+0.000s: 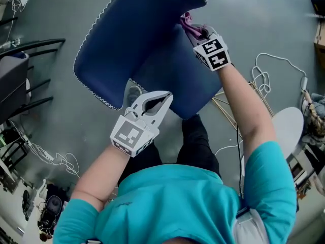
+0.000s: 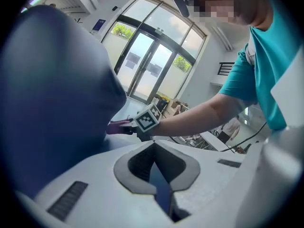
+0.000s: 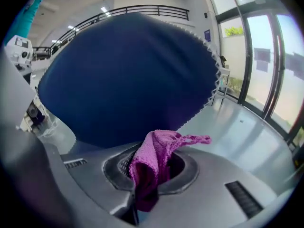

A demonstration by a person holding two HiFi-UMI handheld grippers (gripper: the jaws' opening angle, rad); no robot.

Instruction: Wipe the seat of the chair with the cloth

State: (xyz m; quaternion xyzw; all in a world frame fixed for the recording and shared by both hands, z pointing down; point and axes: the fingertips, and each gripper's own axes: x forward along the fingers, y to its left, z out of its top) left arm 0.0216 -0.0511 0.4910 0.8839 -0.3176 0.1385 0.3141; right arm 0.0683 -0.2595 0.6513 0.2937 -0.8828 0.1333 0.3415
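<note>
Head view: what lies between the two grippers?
In the head view, only bare blue chair seat lies between left gripper and right gripper, which grips the purple cloth.

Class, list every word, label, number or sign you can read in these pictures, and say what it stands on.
Nothing is readable.
Marker cube on the left gripper: square patterns only, no text.
Second cube on the right gripper: the same.
Blue wall sign by the glass doors: too small to read.
Dark wall sign: too small to read.

Head view looks steeply down — both gripper views face the same chair (image 1: 137,39), close up.
</note>
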